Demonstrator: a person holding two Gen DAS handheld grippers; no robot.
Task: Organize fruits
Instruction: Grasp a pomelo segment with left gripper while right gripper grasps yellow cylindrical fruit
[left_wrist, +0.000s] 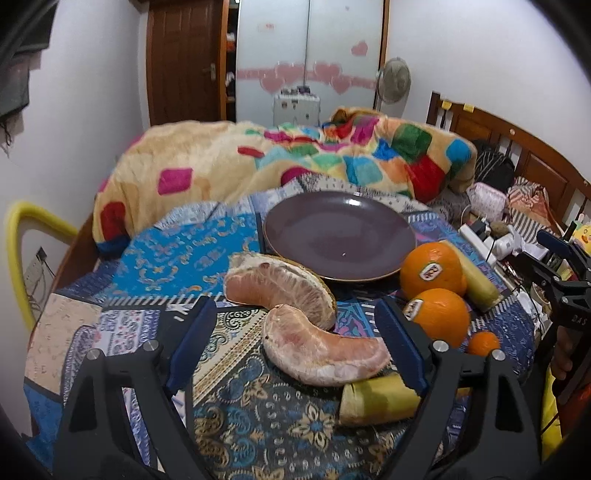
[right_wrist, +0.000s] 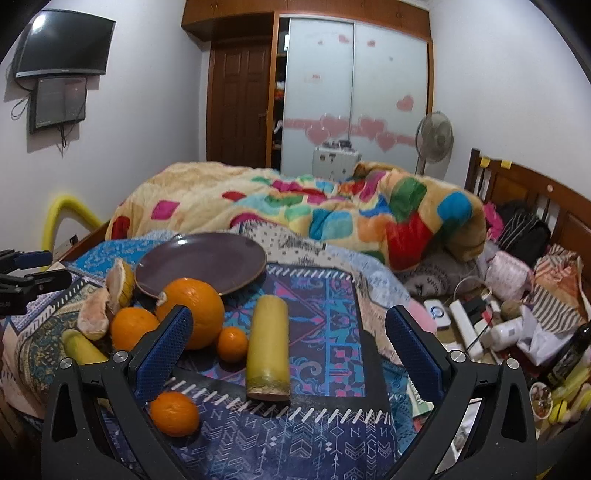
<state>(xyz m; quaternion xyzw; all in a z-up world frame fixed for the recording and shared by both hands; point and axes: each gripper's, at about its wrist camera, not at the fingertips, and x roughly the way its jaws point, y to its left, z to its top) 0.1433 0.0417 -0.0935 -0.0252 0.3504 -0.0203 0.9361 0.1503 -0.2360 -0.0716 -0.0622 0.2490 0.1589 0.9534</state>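
Note:
A purple plate (left_wrist: 340, 229) (right_wrist: 201, 264) lies empty on the patterned bedspread. In front of it lie two peeled pomelo segments (left_wrist: 321, 350) (left_wrist: 280, 288), two large oranges (left_wrist: 432, 273) (left_wrist: 437, 315), a small mandarin (left_wrist: 484, 343) and two yellow-green cane pieces (left_wrist: 376, 400) (left_wrist: 476, 284). My left gripper (left_wrist: 295, 343) is open, its jaws on either side of the near pomelo segment. My right gripper (right_wrist: 288, 350) is open, with a cane piece (right_wrist: 267, 350) and a mandarin (right_wrist: 232, 344) between its jaws. Another mandarin (right_wrist: 173, 413) lies by its left finger.
A colourful blanket (left_wrist: 295, 158) is heaped behind the plate. Clutter with a power strip (right_wrist: 465, 325), bottles and bags lies at the right by the wooden headboard (right_wrist: 524, 192). A yellow rail (left_wrist: 22, 251) stands at the left.

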